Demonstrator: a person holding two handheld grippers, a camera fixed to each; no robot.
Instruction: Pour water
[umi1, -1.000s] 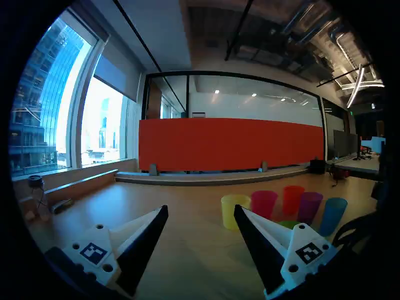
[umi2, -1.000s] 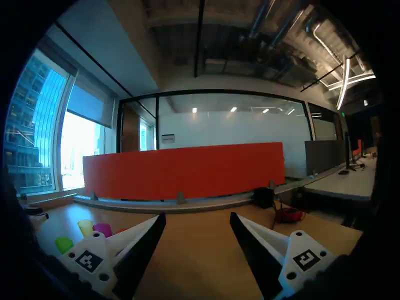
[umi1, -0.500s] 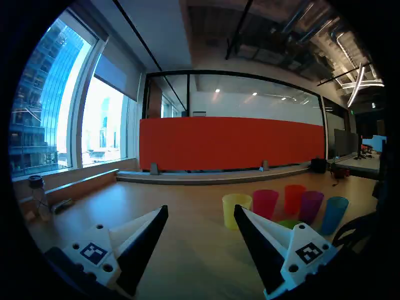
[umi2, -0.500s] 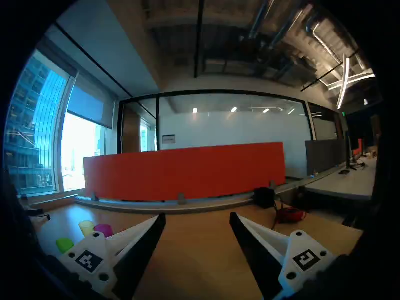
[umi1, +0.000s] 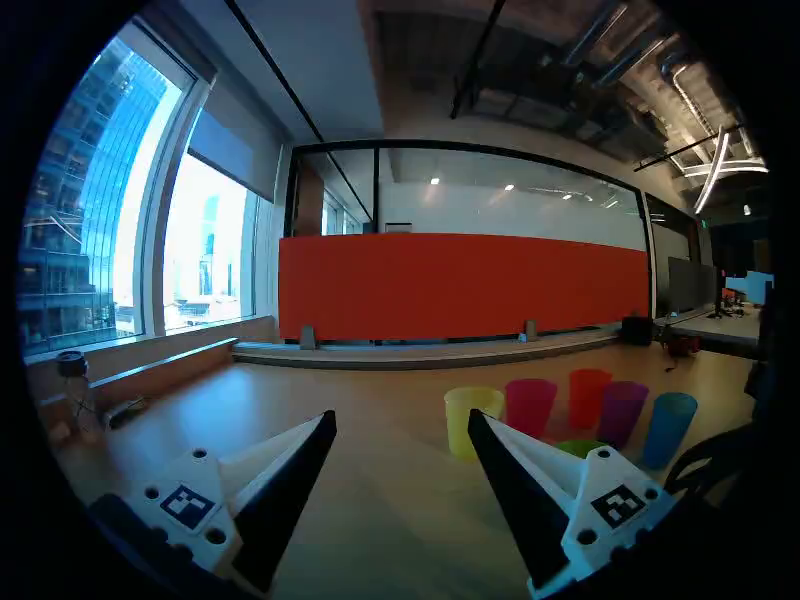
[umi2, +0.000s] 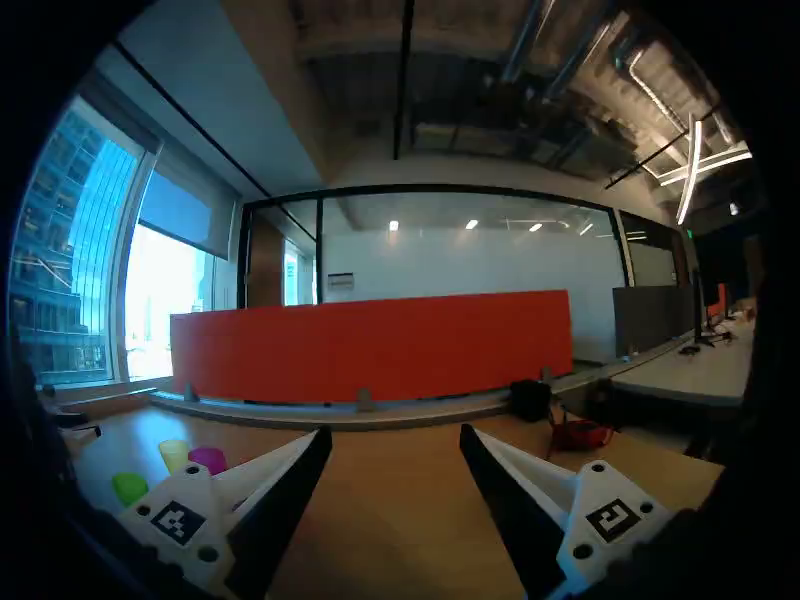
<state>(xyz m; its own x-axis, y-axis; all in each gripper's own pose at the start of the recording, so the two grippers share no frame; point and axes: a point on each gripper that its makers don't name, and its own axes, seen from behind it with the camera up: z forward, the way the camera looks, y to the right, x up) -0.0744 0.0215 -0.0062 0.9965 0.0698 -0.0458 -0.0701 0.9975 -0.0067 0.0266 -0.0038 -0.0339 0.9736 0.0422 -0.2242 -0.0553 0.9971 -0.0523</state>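
The right gripper (umi2: 395, 432) hangs over a wooden desk (umi2: 400, 530), its fingers (umi2: 505, 500) spread apart with nothing between them. Far to the lower left stand a yellow cup (umi2: 173, 453), a purple cup (umi2: 208, 459) and a green cup (umi2: 128, 487). An orange screen (umi2: 370, 355) crosses the back, with a black bag (umi2: 528, 400) near its right end.

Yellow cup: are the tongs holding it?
No, the yellow cup stands on the table beyond the open, empty left tongs.

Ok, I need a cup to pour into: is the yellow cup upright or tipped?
Upright: the yellow cup stands on the table, open rim up, beside the pink cup.
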